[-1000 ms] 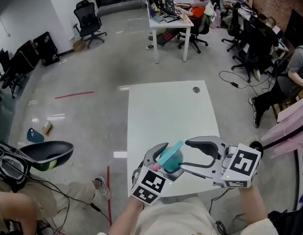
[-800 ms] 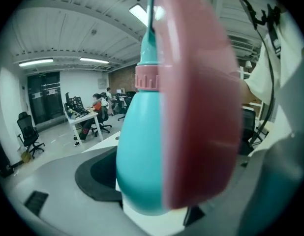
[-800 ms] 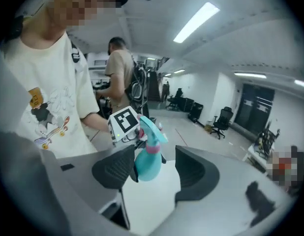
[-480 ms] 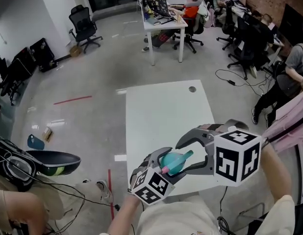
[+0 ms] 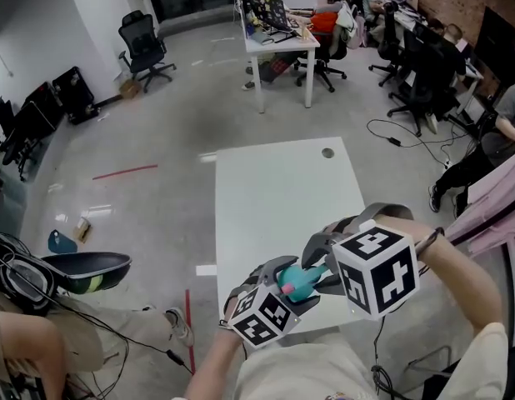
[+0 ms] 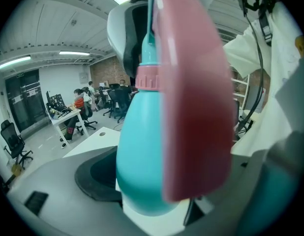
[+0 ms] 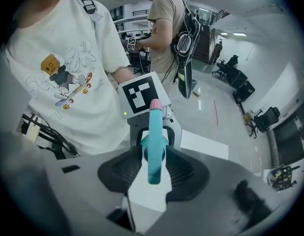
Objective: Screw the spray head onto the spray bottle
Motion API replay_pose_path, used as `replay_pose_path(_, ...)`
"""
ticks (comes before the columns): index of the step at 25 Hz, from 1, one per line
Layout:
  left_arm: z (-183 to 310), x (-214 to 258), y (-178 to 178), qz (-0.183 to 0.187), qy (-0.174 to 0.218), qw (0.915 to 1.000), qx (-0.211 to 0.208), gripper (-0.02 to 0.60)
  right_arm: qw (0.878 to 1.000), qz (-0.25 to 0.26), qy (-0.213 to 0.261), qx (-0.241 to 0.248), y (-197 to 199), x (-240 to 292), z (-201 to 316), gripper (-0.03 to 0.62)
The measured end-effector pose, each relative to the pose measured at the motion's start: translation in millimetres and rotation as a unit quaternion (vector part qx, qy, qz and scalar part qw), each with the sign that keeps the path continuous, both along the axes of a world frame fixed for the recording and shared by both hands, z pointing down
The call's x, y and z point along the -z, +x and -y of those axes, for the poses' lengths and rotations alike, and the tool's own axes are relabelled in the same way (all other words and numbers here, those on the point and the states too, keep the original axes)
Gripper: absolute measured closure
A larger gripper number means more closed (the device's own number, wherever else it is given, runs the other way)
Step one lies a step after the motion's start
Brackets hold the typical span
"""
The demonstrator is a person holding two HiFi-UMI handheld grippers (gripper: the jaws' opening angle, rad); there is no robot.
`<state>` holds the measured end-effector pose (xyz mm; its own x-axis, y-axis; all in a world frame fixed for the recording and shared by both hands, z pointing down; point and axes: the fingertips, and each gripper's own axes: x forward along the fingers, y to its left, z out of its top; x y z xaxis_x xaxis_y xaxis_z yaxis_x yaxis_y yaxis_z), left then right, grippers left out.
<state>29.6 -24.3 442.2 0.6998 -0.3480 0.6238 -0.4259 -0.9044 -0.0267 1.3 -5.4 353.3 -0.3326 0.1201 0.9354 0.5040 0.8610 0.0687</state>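
Observation:
A teal spray bottle (image 5: 296, 285) with a pink collar (image 6: 146, 76) is held over the near edge of the white table (image 5: 274, 190), with my left gripper (image 5: 282, 278) shut on its round body (image 6: 142, 156). The teal spray head (image 7: 153, 146) with a pink tip sits on the bottle's neck. My right gripper (image 5: 321, 270) comes at it from the right, its marker cube facing up. Its jaws have just been closing, and in the right gripper view both dark pads (image 7: 185, 173) press on the head's sides. A blurred pink part (image 6: 191, 107) fills the left gripper view.
The table has a cable hole (image 5: 327, 152) at its far end. Beyond it stand a desk (image 5: 278, 36) with seated people and office chairs (image 5: 146, 47). A person sits at the lower left (image 5: 41, 340), and cables (image 5: 391, 136) lie on the floor at right.
My right gripper has rolled over, turned its marker cube upward, and closed its jaws onto the spray head. Both grippers and the bottle have sunk slightly toward the table's near edge.

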Motion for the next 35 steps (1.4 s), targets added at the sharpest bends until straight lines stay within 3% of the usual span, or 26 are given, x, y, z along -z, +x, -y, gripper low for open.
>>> replay_pose_path(6,-2,6,1,-0.009,-0.004,0.9999,-0.009,0.178,1.000,0.000,-0.007,-0.007,3,-3,1,0.461)
replay_pose_path(10,-3,13,2,-0.043,-0.015,0.9989,-0.009,0.178,0.998,0.031,-0.039,-0.028,3,2,5,0.461)
replay_pose_path(16,-10,34,9,-0.108,-0.021,0.9935,-0.029,0.178,0.990,0.100,-0.096,-0.018,0,22,-1,0.461)
replay_pose_path(22,-5,47,7,-0.108,-0.003,0.9939,-0.022,0.178,0.988,0.106,-0.106,-0.025,-1,34,1,0.462)
replay_pose_path(25,1,45,4,-0.092,0.012,0.9957,0.004,0.178,0.990,0.096,-0.094,-0.039,-4,33,4,0.462)
replay_pose_path(29,20,39,-6,-0.064,0.048,0.9934,0.082,0.178,0.989,0.089,-0.070,-0.092,-10,27,15,0.462)
replay_pose_path(32,35,39,-12,-0.051,0.070,0.9851,0.148,0.178,0.981,0.088,-0.067,-0.162,-12,26,28,0.462)
replay_pose_path(35,46,38,-22,-0.027,0.090,0.9725,0.213,0.178,0.964,0.095,-0.074,-0.237,-15,25,37,0.462)
